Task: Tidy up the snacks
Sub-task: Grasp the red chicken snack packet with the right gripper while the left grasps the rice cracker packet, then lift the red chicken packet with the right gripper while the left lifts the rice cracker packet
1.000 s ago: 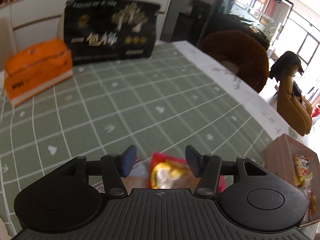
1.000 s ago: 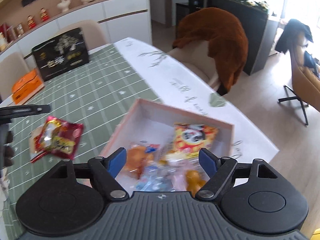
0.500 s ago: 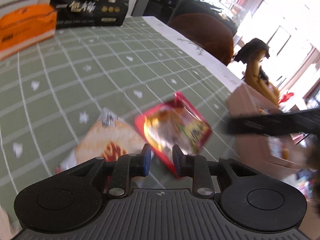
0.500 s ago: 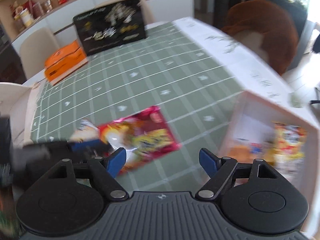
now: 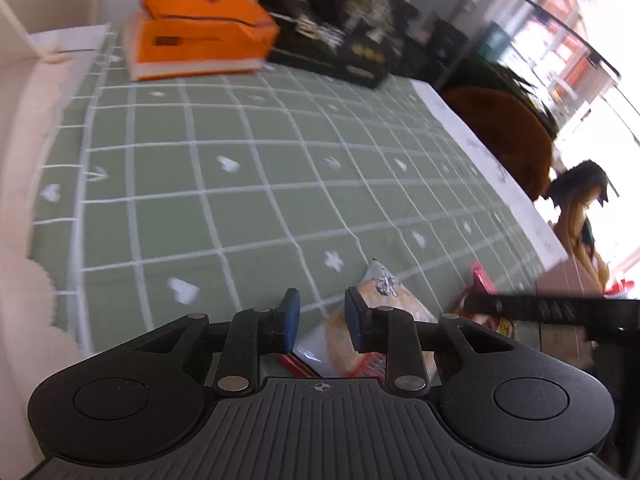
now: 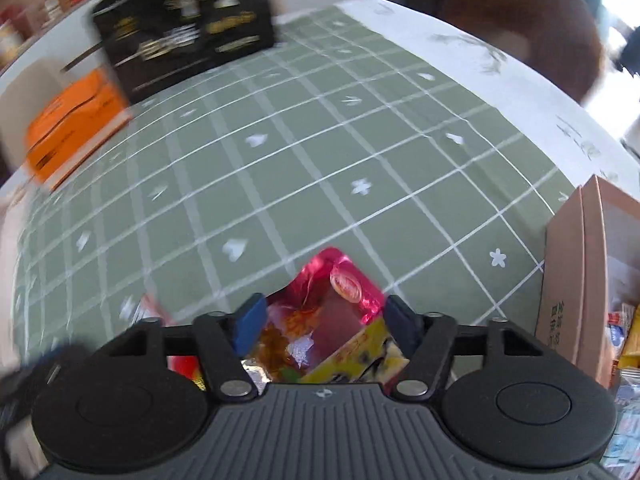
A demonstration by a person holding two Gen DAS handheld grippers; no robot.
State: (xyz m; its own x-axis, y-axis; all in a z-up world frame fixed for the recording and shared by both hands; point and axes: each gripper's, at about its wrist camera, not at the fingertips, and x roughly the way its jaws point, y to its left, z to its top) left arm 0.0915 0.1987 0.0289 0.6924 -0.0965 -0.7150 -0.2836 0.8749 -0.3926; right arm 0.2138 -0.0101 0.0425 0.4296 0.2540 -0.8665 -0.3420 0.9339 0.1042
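Over the red snack packet, right hand-held gripper tilted steeply down, jaws just closing, half-open around it

The near end of the pale snack bag lies behind the left gripper's body, so whether the pads touch it cannot be told. The red packet is covered along its lower part by the right gripper's body, and its print is too smeared to read. The cardboard box runs off the right edge, its contents mostly out of view. Motion blur smears the black gift box and the orange box, so their lettering is illegible.
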